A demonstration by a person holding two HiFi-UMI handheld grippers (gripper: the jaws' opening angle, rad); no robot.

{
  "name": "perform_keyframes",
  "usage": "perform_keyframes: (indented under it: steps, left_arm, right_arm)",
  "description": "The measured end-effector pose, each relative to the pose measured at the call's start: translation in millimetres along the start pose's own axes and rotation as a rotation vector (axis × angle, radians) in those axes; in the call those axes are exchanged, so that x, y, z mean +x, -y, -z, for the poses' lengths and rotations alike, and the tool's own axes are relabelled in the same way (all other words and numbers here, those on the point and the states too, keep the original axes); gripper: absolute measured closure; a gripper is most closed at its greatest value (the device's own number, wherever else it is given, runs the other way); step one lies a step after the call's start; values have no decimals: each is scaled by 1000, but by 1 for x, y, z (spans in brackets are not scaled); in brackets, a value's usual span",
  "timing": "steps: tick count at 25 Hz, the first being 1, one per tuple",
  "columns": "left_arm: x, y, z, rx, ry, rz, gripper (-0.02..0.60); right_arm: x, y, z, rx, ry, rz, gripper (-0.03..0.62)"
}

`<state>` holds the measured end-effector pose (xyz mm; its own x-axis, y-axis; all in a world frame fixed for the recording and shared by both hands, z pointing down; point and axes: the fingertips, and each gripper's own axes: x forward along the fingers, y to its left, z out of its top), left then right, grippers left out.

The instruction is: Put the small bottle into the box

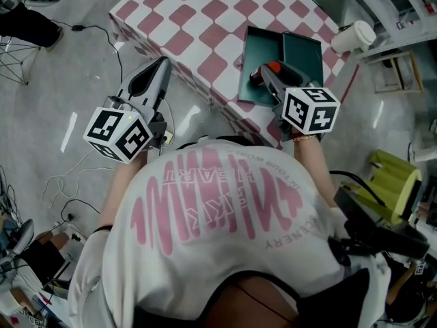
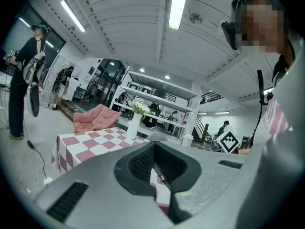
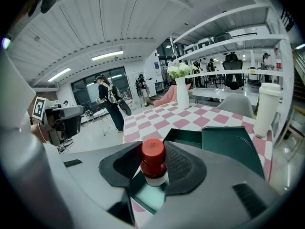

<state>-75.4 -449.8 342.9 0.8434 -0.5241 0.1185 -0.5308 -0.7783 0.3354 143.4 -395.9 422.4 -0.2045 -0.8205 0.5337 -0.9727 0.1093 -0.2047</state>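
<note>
Retention of the small bottle (image 3: pixel 153 162) is provided by the right gripper (image 1: pixel 263 74). Its jaws are pinched onto the bottle's sides, and the bottle is held upright with its red cap projecting above the pads. The bottle is located over the open box (image 1: pixel 263 46), above the end of the box nearest the person. Whether the bottle's base touches the box floor cannot be determined.

The box lid (image 1: pixel 302 53) is laid open flat against the right side of the box. Both are placed close to the near edge of the tabletop (image 1: pixel 198 19), towards its right corner.

Bare checked cloth is available to the left of the box and beyond its far wall, up to the far edge of the tabletop. A paper cup (image 1: pixel 353 36) is stood at the right edge of the tabletop, beyond the lid. A vase (image 3: pixel 182 93) of flowers is stood near the far edge, well apart from the box.

The left gripper (image 1: pixel 162 63) is held off the tabletop, outside its near left edge and above the floor (image 1: pixel 54 101). Its jaws are pressed together at the tips, with nothing gripped. Cables (image 1: pixel 68 176) are laid on the floor below it.
</note>
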Motion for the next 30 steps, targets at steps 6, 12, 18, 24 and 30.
perform_keyframes:
  steps: [6, 12, 18, 24, 30]
  left_arm:
    - [-7, -5, 13, -16, -25, -14, 575]
    - [-14, -16, 22, -27, -40, -44, 575]
    - [-16, -22, 25, -32, -42, -64, 575]
    - [-16, -23, 25, -34, -38, -74, 575]
    - [-17, -25, 23, -30, -29, -83, 575]
  right_arm:
    - [9, -3, 17, -52, -67, 12, 450]
    - [17, -1, 27, -98, -116, 18, 450]
    - [26, -1, 36, -118, -154, 16, 450]
    - [30, 3, 43, -123, -175, 12, 450]
    - [32, 1, 43, -136, -175, -2, 450]
